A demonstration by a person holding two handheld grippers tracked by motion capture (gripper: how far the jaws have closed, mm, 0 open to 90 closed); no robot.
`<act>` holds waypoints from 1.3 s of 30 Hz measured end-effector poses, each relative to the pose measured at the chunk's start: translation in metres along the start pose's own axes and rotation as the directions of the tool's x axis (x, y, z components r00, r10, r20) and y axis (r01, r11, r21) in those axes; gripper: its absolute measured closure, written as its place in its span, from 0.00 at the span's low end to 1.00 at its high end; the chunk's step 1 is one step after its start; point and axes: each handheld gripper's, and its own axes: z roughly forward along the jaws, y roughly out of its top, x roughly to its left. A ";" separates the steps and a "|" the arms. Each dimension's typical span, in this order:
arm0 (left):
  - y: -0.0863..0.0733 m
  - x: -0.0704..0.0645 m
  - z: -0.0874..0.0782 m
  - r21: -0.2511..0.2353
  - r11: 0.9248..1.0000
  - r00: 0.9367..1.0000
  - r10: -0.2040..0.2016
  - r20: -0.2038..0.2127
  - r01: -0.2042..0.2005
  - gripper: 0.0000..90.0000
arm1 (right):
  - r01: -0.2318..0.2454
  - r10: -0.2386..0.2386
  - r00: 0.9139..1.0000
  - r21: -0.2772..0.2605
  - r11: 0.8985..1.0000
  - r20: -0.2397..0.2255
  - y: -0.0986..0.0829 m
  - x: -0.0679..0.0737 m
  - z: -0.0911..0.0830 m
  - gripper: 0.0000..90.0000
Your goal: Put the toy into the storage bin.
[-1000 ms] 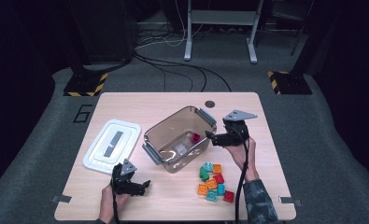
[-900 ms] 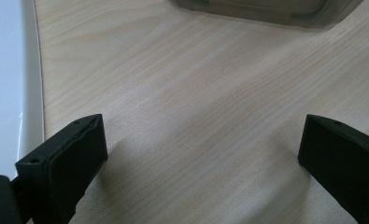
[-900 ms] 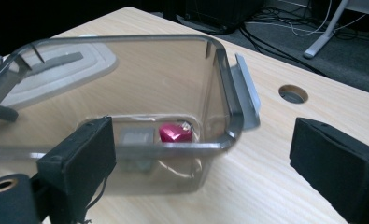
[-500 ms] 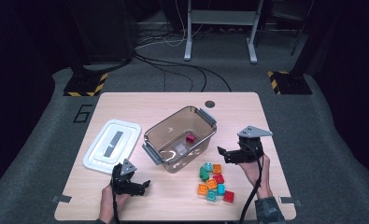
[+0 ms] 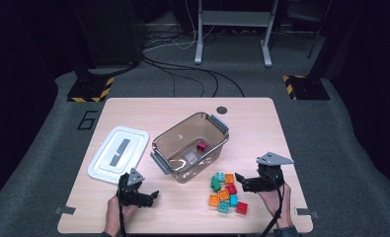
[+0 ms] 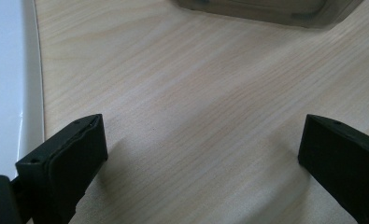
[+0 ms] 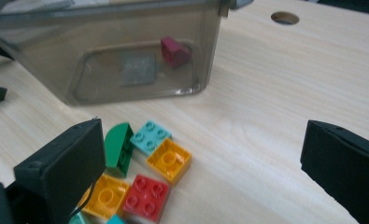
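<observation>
White lid [image 5: 117, 154] lies just left of the left gripper [image 5: 144, 198], whose jaws stand wide over bare table [image 5: 182, 212]. The clear bin [image 5: 190, 146], holding a dark red block [image 5: 201, 146], sits ahead of both grippers. The right gripper [image 5: 242, 180], jaws wide and empty, hovers just right of the loose bricks [image 5: 225, 192].

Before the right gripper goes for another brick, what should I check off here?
1. Right gripper jaws open, nothing held: ok.
2. Bricks lie loose on the table by the right gripper: ok.
3. Bin open, lid off to its side: ok.
4. Room left in the bin, two pieces inside: ok.
5. Left gripper open, apart from the bin: ok.
6. Which brick is meant: cannot tell.
</observation>
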 end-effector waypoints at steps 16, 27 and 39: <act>0.000 0.000 0.000 0.001 1.000 1.000 0.000 -0.001 0.000 0.01 | -0.034 0.036 0.999 0.093 0.995 -0.018 -0.065 0.015 -0.002 0.00; 0.000 0.000 0.000 0.001 1.000 1.000 0.001 -0.003 -0.001 0.01 | 0.011 -0.006 0.999 0.130 0.991 -0.039 -0.094 0.027 0.003 0.05; 0.000 -0.001 0.000 -0.010 1.000 1.000 -0.002 -0.010 0.002 0.01 | 0.011 -0.018 0.999 0.139 0.990 0.050 -0.103 0.023 0.007 0.40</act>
